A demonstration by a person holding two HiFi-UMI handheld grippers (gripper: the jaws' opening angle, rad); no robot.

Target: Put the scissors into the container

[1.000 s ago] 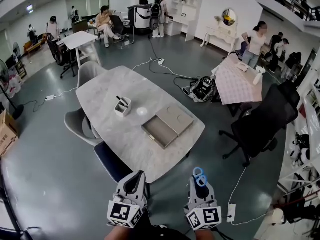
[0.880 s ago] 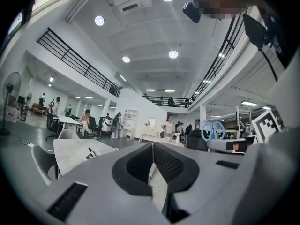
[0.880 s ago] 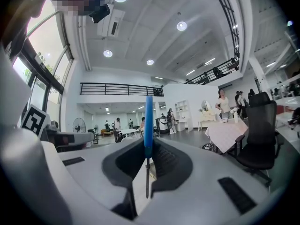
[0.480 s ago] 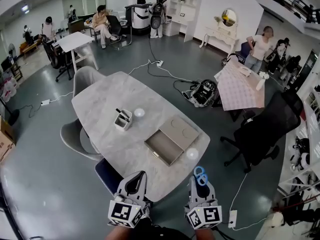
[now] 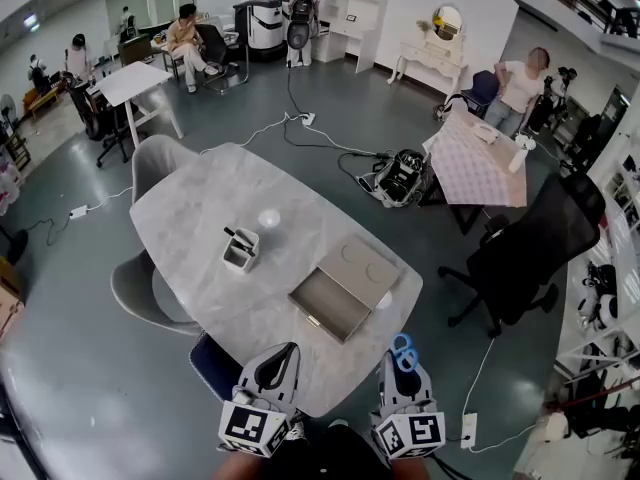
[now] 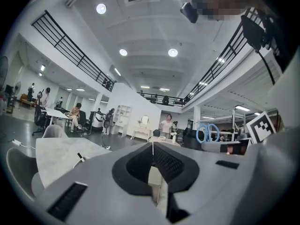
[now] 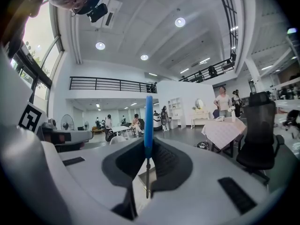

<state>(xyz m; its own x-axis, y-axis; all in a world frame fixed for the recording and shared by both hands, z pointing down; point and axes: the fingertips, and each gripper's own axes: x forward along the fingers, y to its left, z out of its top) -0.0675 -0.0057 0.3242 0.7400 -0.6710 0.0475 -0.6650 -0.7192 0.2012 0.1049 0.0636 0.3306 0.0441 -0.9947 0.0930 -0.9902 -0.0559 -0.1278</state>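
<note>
Counting tools: two grippers hang at the near end of one marble table (image 5: 200, 198). The left gripper (image 5: 279, 358) has its jaws pressed together on nothing. The right gripper (image 5: 401, 366) clamps one pair of scissors (image 5: 403, 351), blue handles up. On the table stand one small white container (image 5: 240, 252) holding dark pen-like things, and one open grey box (image 5: 328, 304), its inside bare.

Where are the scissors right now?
The blue-handled scissors sit clamped in the right gripper, at the head view's lower right, just short of the marble table's near edge and its open grey container.
</note>
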